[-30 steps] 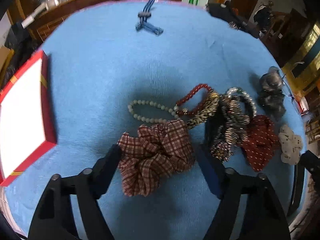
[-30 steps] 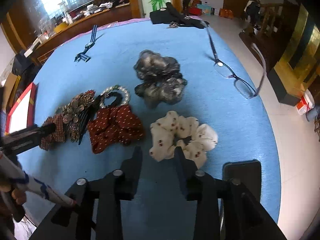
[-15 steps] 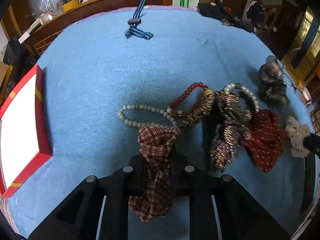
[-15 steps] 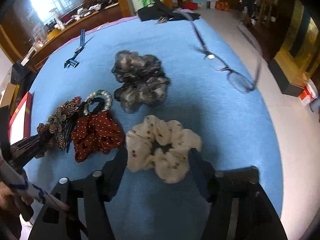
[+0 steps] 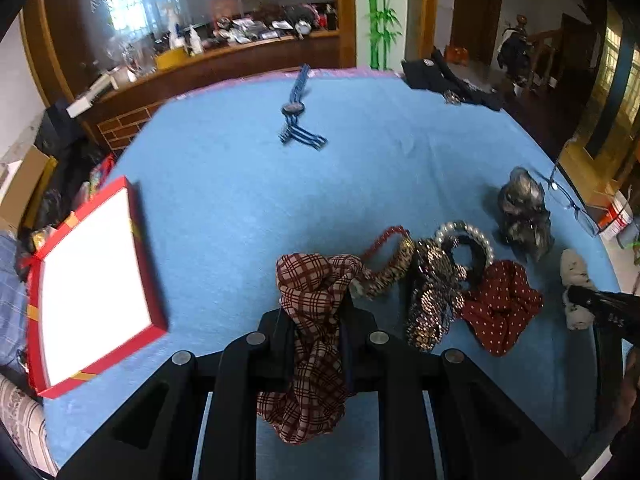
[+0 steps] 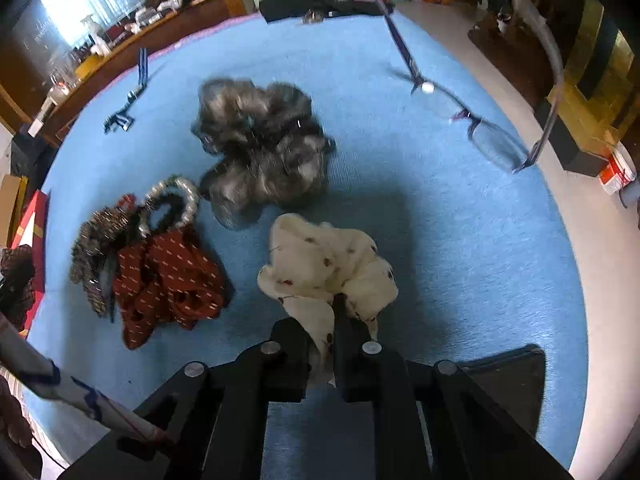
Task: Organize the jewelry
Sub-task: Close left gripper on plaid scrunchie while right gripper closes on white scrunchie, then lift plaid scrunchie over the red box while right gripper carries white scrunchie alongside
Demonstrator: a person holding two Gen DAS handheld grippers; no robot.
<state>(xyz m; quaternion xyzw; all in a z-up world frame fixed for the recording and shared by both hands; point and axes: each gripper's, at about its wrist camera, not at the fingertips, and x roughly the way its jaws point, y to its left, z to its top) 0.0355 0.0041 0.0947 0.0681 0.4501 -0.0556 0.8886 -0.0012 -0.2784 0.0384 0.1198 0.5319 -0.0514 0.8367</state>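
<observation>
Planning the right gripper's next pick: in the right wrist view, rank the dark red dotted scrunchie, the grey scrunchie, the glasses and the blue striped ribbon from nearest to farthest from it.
1. dark red dotted scrunchie, just left of the right gripper.
2. grey scrunchie, ahead, slightly left.
3. glasses, far right.
4. blue striped ribbon, far left.

1. a lived-in home: wooden counter (image 5: pixel 240 56) crowded with bottles and clutter.
2. bamboo wall decal (image 5: pixel 380 12), dark wooden doors (image 5: pixel 476 12).
3. blue-clothed table (image 5: pixel 240 184) holding scrunchies and eyeglasses (image 6: pixel 472 120).
</observation>
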